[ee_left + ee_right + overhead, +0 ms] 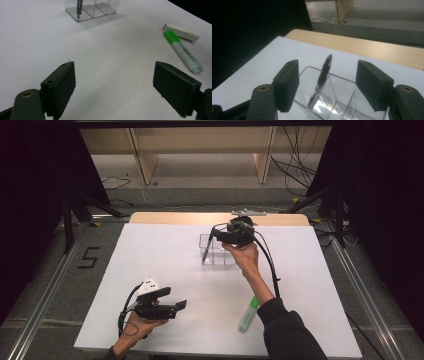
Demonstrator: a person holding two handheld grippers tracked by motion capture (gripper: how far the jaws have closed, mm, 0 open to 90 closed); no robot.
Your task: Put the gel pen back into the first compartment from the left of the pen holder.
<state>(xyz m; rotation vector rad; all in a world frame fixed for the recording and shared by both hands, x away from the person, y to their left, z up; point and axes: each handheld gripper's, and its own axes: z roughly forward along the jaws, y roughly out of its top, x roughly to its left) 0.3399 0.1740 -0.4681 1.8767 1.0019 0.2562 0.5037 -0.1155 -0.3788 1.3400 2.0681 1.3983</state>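
Note:
A clear plastic organiser (pixel 220 255) with several compartments stands at the back middle of the white table. A black pen (pixel 206 251) leans upright in its left compartment. My right gripper (pixel 216 231) hovers just above the organiser with its jaws wide apart. In the right gripper view the pen (pixel 324 72) stands between and beyond the jaws of my right gripper (pixel 328 65), touching neither one. My left gripper (pixel 175 299) is held near the front left, open and empty. In its own view my left gripper (pixel 113 68) faces bare tabletop, with the organiser (pixel 100 10) far ahead.
A green highlighter (pixel 248 315) lies near the front right, beside the person's right sleeve. The left gripper view shows that highlighter (pixel 182 51) with a white capped object (pixel 181 31) just behind it. A wooden strip (pixel 165 218) borders the table's far edge.

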